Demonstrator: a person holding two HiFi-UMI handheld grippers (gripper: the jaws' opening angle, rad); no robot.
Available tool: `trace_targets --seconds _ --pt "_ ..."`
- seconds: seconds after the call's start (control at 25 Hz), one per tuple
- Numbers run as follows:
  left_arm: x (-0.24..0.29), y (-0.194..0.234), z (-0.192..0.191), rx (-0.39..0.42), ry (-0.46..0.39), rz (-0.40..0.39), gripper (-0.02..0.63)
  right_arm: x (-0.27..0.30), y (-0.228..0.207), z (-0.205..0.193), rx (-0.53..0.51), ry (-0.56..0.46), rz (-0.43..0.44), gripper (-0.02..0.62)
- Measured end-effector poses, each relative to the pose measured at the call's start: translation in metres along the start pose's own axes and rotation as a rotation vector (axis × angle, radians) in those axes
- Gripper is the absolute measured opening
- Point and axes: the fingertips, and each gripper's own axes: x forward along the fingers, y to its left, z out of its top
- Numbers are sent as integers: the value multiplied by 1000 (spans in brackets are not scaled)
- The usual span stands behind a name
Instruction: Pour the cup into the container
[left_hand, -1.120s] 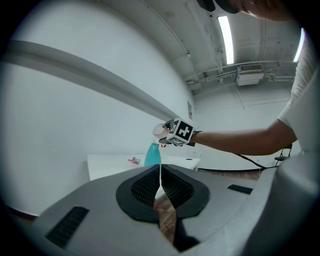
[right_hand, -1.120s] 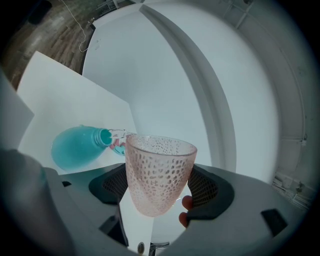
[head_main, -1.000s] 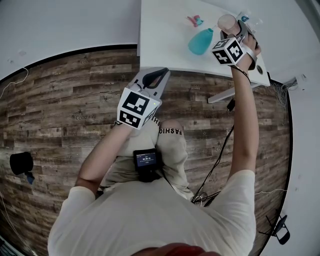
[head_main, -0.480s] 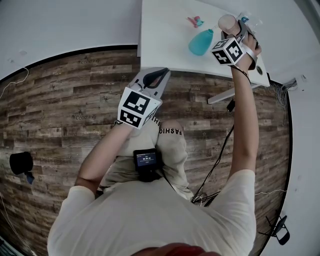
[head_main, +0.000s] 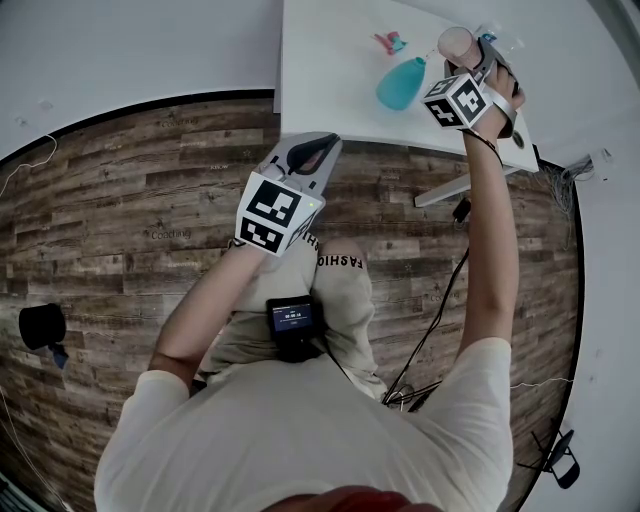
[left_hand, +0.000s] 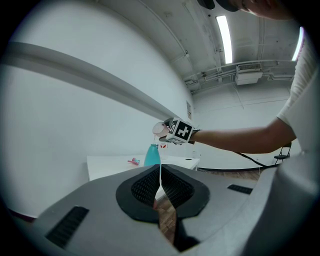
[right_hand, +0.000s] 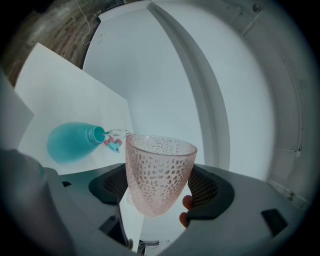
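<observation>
- Rightward and a touch farther from me is where my right gripper (head_main: 468, 60) has crept in the last second; the move is small, and the pink dimpled cup (right_hand: 159, 170) has gone with it.
- That gripper is clenched on the cup, one pad on each side of its wall, holding it in the air roughly upright. I see no contents through the glass.
- The teal bottle (head_main: 402, 83), which I take for the container, stands on the worktop (head_main: 330, 80) to the cup's left, apart from it. The cup's lip is not over its neck, so pouring hasn't begun.
- My left gripper (left_hand: 160, 187) hasn't shifted: jaws pressed together on nothing, hanging over the wooden floor (head_main: 150, 230) just short of the worktop's near edge.
- Room: bare worktop lies left of the bottle. A small pink-and-teal thing (head_main: 391, 42) sits behind it, and the worktop's right edge is close under my right wrist.
</observation>
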Motion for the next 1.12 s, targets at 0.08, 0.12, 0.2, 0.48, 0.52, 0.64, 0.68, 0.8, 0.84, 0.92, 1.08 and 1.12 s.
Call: trace_targets --seconds 0.08,0.12,0.2,0.48,0.52,0.64,0.68,0.8,0.84,0.92,1.08,1.12 --pt "0 0 0 -1 -1 0 14 0 -2 0 -4 1 -6 370" --pt "0 1 0 -2 -2 0 14 -1 -3 0 -5 2 -10 370" --pt "-1 1 0 -4 -2 0 14 -1 -5 1 -6 3 -19 370" --pt "-2 1 -6 -8 7 6 14 -3 -8 5 -32 -4 -48 370" --pt "-2 2 -5 -8 7 7 14 -3 -9 5 -34 -4 -50 370" --pt "-1 2 -3 -7 5 9 14 -2 -12 6 -51 -2 -61 370" --pt "-1 2 -3 -7 4 9 14 -2 -12 6 -58 -3 -64 370" --pt "0 2 -4 -8 5 9 14 -1 -12 6 -70 -3 -69 370" --pt "0 1 -4 -9 5 8 14 -1 -12 6 -72 -1 -70 370" --pt "0 0 -4 -9 6 7 14 -1 -12 5 -79 2 -71 370" --pt "-2 1 -4 -10 7 6 14 -2 -11 7 -99 3 -74 370" --pt "-2 1 -5 -11 8 7 14 -2 -11 7 -102 5 -74 370"
